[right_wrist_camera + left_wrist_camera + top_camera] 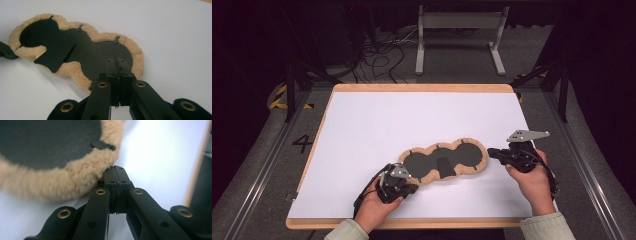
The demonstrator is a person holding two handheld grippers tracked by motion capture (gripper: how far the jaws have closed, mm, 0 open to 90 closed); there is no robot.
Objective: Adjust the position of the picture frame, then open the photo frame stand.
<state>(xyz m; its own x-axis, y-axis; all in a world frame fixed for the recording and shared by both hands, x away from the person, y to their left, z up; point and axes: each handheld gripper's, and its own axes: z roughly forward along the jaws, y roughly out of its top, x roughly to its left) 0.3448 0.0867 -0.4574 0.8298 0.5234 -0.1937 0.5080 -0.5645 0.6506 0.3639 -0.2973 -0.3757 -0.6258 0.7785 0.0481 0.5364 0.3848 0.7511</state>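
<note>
A three-lobed black mat with a tan fleece rim lies flat on the white table top. A loose black flap sticks out over its near edge, between the left and middle lobes. My left gripper is at the mat's left end. In the left gripper view its jaws are shut, with the tips touching the fleece rim. My right gripper is at the mat's right end. Its jaws are shut over the right lobe, and nothing shows between them.
The white top has a wooden border. Behind the table, a grey metal stand and loose cables sit on the dark floor. A painted "4" marks the floor at left. Open white surface lies behind the mat.
</note>
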